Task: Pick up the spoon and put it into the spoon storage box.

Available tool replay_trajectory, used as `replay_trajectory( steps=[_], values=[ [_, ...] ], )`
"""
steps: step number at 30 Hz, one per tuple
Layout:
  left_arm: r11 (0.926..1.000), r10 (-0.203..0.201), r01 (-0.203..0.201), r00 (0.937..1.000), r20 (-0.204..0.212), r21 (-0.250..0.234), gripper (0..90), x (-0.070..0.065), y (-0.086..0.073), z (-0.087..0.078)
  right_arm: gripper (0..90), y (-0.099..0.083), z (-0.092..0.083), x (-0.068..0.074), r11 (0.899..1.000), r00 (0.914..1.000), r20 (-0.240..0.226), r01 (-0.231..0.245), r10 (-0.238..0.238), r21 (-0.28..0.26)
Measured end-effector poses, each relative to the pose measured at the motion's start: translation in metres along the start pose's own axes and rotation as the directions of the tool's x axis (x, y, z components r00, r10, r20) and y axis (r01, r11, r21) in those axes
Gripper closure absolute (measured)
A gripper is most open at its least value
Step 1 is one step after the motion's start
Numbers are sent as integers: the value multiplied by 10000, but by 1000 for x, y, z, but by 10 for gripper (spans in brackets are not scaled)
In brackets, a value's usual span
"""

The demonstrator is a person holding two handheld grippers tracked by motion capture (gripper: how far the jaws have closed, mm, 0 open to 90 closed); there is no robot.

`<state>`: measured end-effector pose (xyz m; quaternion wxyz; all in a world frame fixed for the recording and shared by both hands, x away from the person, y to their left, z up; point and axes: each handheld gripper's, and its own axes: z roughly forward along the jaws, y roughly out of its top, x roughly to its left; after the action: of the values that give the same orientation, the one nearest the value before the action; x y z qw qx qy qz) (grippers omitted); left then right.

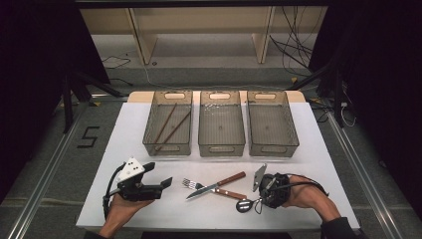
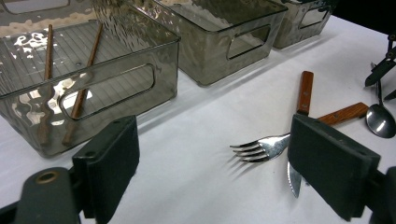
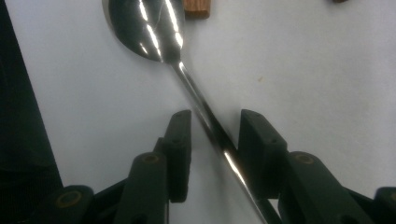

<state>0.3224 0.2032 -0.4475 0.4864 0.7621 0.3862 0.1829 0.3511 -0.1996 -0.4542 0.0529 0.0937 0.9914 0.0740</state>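
Observation:
A steel spoon (image 3: 140, 28) lies on the white table (image 1: 149, 124) near its front right, bowl away from my right gripper (image 3: 212, 116). That gripper points down over the spoon's thin handle, which runs slantwise between the jaws. A gap shows beside the left pad (image 3: 180, 140), so the jaws are open around the handle. From above, the spoon (image 1: 244, 205) lies just left of the right gripper (image 1: 256, 198). My left gripper (image 1: 158, 174) rests at the front left, open and empty, facing a fork (image 2: 261, 147) and a knife (image 2: 306, 91).
Fork (image 1: 191, 184) and wooden-handled knife (image 1: 231, 178) lie crossed at the table's front middle. Three smoky plastic bins stand in a row at the back: the left bin (image 1: 149, 142) holds two chopsticks (image 1: 169, 127); the middle bin (image 1: 221, 147) and right bin (image 1: 293, 142) look empty.

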Motion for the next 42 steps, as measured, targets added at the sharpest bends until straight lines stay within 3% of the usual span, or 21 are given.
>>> replay_trajectory(
  steps=[6, 15, 21, 34, 42],
  values=[
    [10000, -20, 20, 10000, 34, 3, 165, -1, 0, 0, 740, 2, -1, 3, 9997, 9998, -110, 181, -179, 148],
    [10000, 17, -17, 10000, 30, 40, 165, -1, 0, 1, 799, 9, -1, 6, 9923, 9943, -212, 1053, -1041, 654],
    [9999, 73, -73, 10000, 42, 83, 165, -1, 0, 0, 826, 11, 0, 8, 9876, 9891, -229, 1466, -1455, 565],
    [9999, 106, -107, 9999, 43, 116, 167, -1, 0, 1, 866, 11, -3, 9, 9861, 9864, -305, 1623, -1613, 346],
    [9999, 79, -79, 10000, 37, 118, 167, -1, 0, 1, 900, 7, -12, 9, 9929, 9924, -340, 1183, -1187, -112]
  ],
)
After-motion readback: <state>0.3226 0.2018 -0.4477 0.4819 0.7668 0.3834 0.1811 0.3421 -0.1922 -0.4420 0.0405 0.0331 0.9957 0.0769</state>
